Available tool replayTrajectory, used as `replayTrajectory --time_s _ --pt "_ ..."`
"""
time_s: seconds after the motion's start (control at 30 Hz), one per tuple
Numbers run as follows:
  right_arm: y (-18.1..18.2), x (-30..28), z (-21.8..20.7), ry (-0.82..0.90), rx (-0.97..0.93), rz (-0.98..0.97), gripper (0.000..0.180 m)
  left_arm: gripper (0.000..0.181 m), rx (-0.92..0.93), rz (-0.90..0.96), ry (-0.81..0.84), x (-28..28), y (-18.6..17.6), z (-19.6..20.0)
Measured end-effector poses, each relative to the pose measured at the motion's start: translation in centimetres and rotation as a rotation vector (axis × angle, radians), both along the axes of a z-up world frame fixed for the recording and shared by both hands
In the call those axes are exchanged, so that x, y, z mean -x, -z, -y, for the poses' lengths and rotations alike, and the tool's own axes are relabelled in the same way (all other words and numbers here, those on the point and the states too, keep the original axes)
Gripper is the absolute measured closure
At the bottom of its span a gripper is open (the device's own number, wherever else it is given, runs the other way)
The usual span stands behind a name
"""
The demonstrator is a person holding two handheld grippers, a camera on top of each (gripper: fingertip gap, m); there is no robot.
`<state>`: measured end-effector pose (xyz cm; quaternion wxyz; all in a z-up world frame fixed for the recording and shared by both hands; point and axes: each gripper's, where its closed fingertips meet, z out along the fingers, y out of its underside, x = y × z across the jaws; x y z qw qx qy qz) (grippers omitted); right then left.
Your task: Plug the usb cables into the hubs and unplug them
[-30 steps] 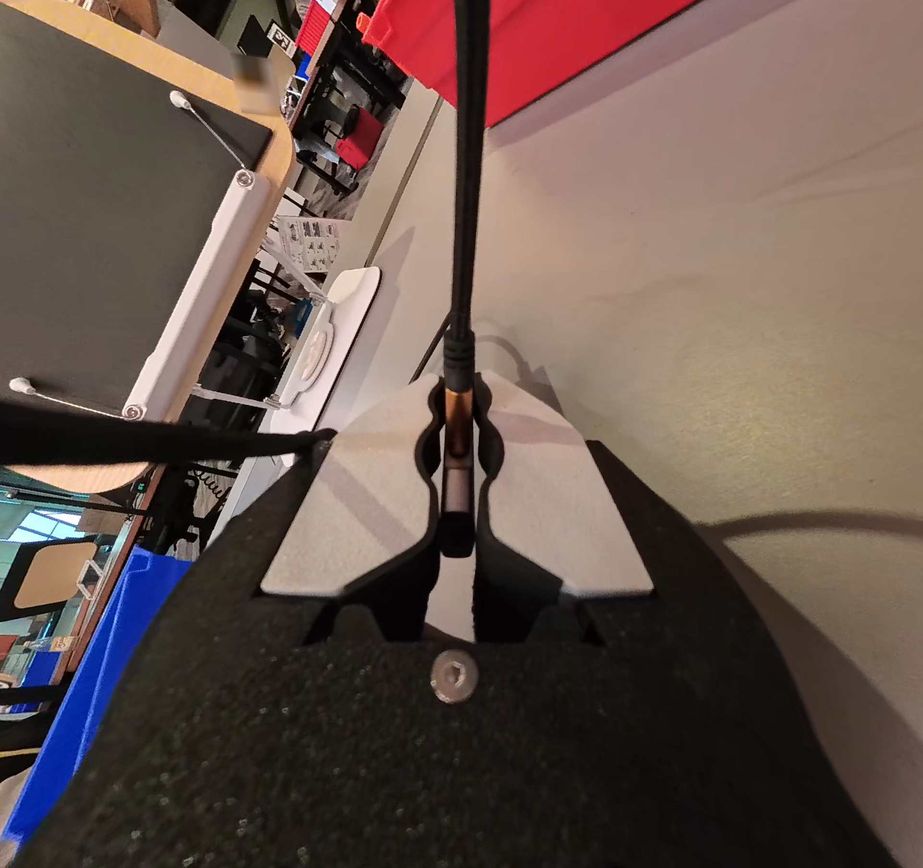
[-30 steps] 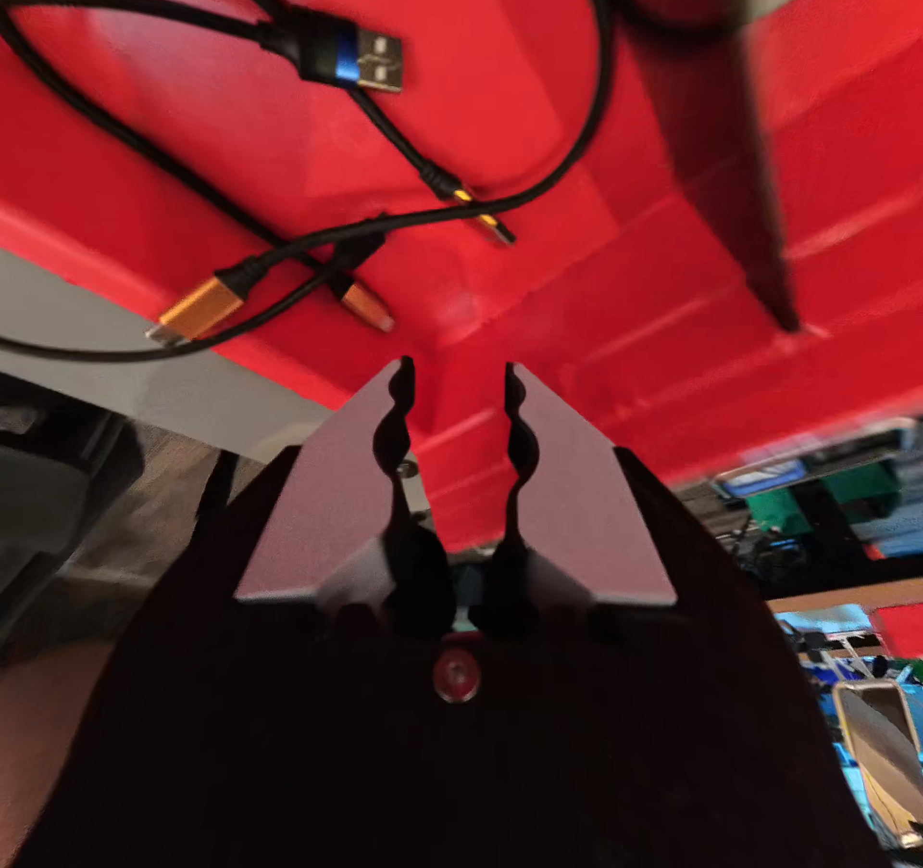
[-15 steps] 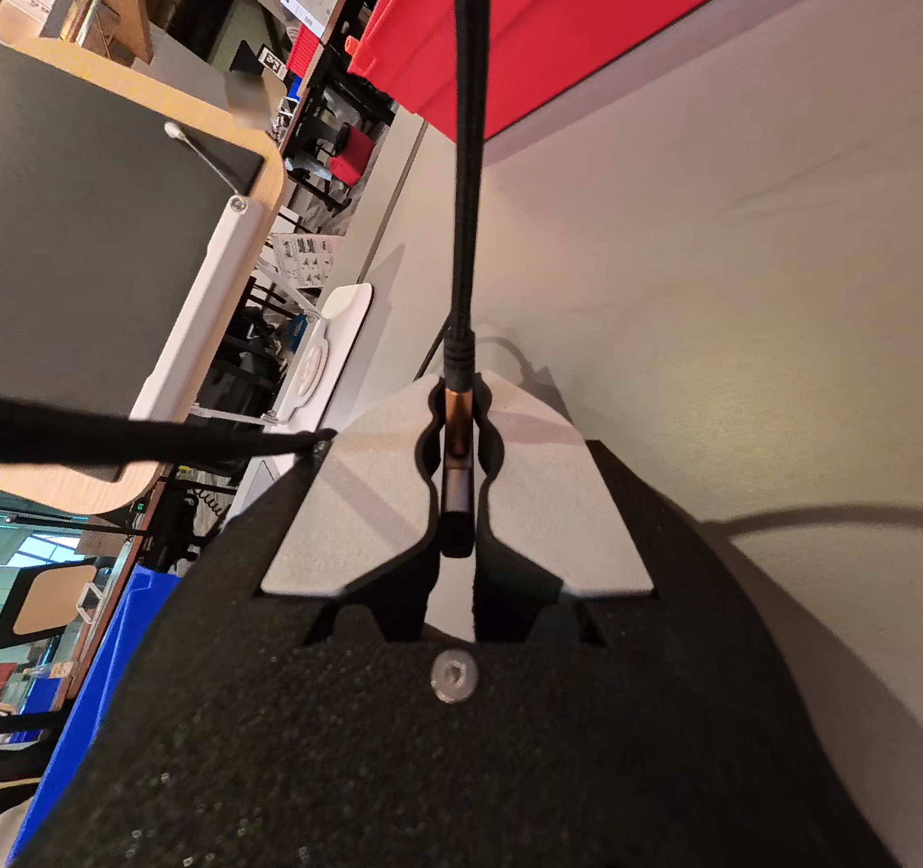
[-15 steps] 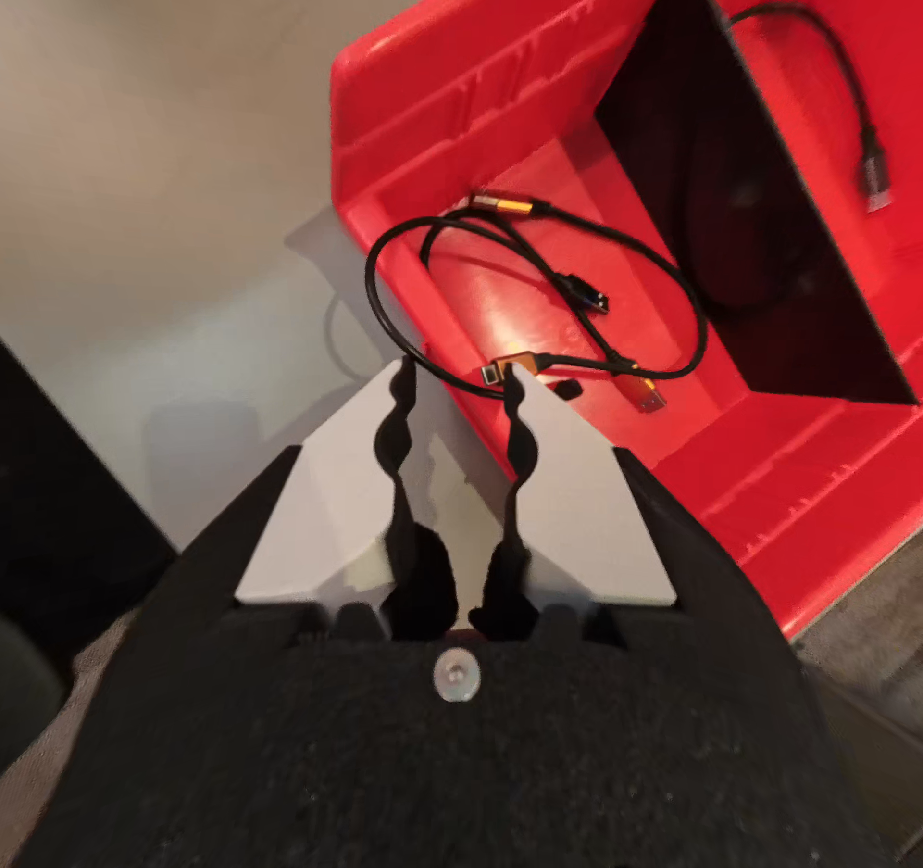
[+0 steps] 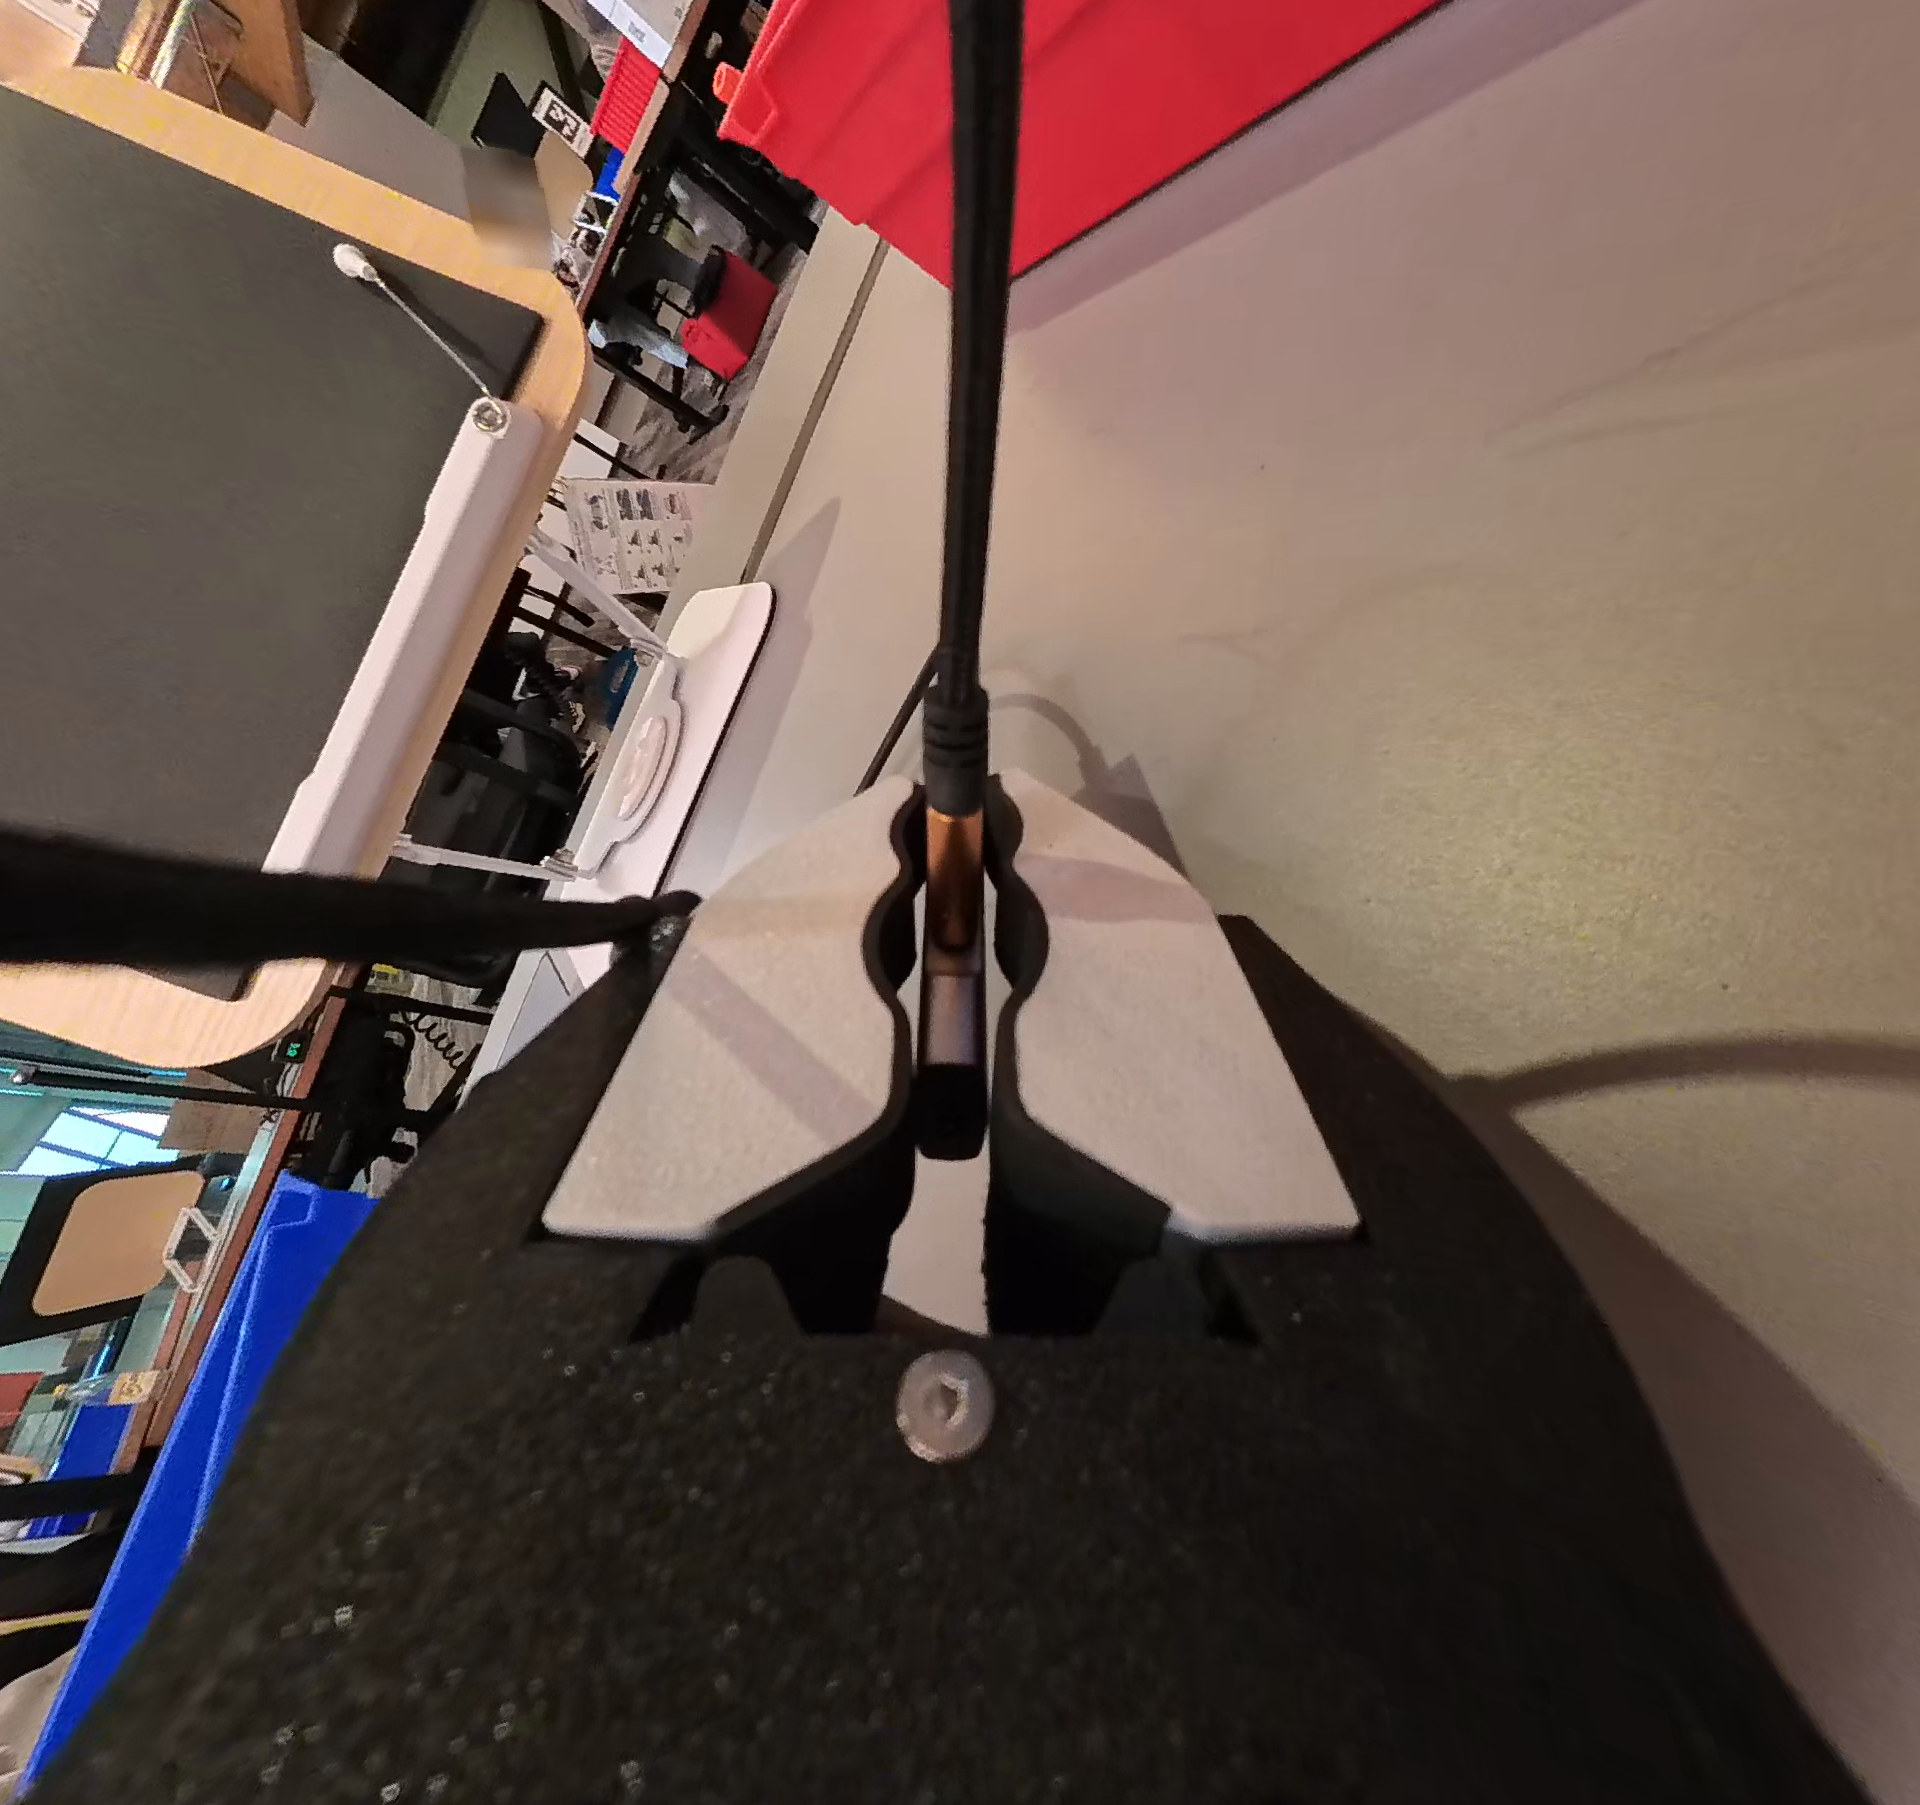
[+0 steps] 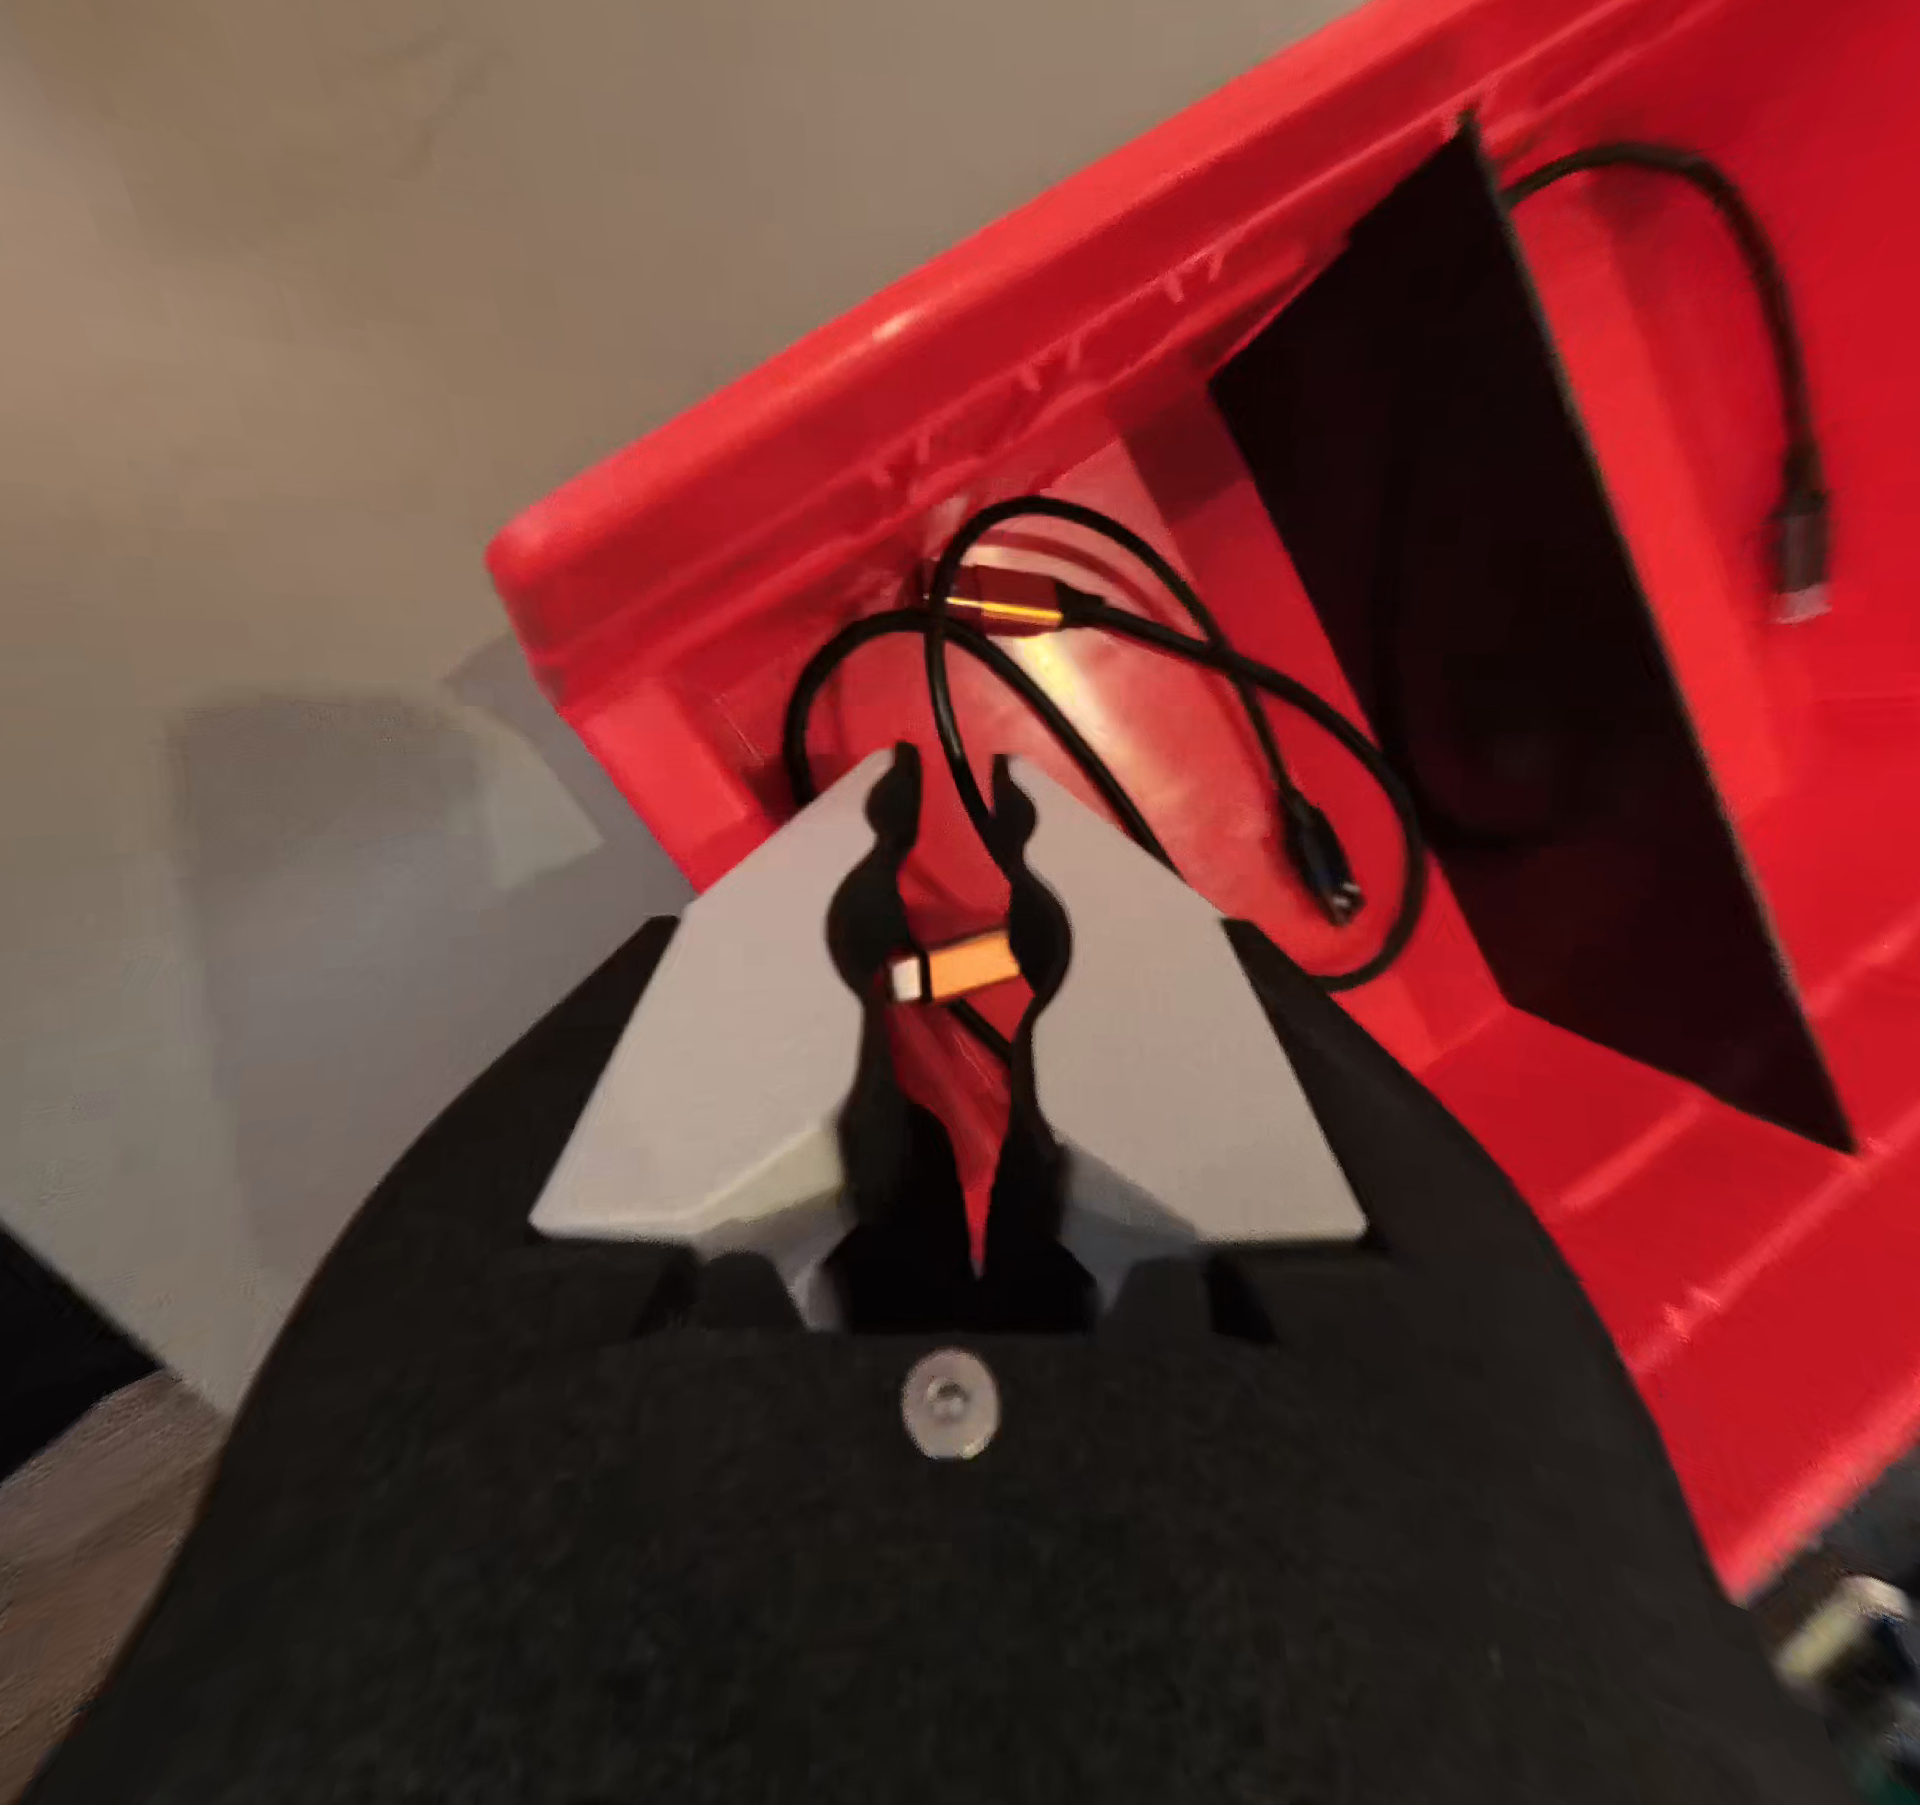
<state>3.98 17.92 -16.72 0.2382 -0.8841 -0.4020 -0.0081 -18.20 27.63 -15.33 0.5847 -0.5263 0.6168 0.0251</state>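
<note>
Left gripper (image 5: pixel 954 820): fingers narrow, pinched on the copper-and-dark plug (image 5: pixel 951 934) of a black usb cable (image 5: pixel 977 301), which runs straight out from the tips toward the red bin (image 5: pixel 1143 41). Held above the pale table (image 5: pixel 1507 612). No hub visible in either view.

Right gripper (image 6: pixel 951 768): fingers a little apart, nothing gripped as far as can be told. Tips sit over the near corner of the bin; an orange plug (image 6: pixel 956 966) shows through the gap between them, seemingly lying in the bin beneath rather than held. View is blurred.

Judgement on the step: right looks to be going for that orange plug. Best taken on the rigid shell, squarely across its flat sides, not on the cord; the cables loop over one another, so a lift should be slow to avoid dragging neighbours. Left should keep its plug aligned with the fingers for later insertion.

Bin contents: near compartment holds tangled black cables, a second orange plug (image 6: pixel 1003 604) by the wall and a dark plug (image 6: pixel 1320 856). A black divider (image 6: pixel 1538 664) splits the bin; beyond it lies another black cable with a dark connector (image 6: pixel 1803 550).
</note>
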Motion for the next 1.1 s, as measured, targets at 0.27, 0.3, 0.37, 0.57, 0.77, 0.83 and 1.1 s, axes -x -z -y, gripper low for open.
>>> replayTrajectory --time_s 0.27,0.3,0.37,0.57,0.77,0.83,1.1 --pt "-7.5 -2.0 -0.1 0.141 -0.2 -0.197 0.146 0.171 -0.013 0.035 0.002 0.1 -0.8 -0.1" --pt "-8.9 -1.7 0.0 0.168 -0.267 -0.226 0.146 0.171 -0.013 0.059 0.008 0.1 -1.2 0.0" --pt "-11.4 1.1 0.3 0.186 -0.387 -0.363 0.147 0.171 -0.018 0.109 0.022 0.1 -2.1 0.3" --pt "-10.3 14.7 0.2 0.115 -0.577 -0.609 0.147 0.171 -0.099 0.202 0.063 0.1 -4.4 1.2" --pt "-6.2 22.9 -1.7 0.041 -0.52 -0.591 0.148 0.171 -0.132 0.181 0.05 -0.2 -4.6 1.8" --pt "-7.1 23.9 -1.8 0.032 -0.495 -0.68 0.152 0.171 -0.159 0.171 0.049 -0.2 -4.7 1.9" --pt "-7.6 24.7 -3.1 0.029 -0.468 -0.703 0.157 0.171 -0.24 0.142 0.069 -0.5 -5.0 2.7"
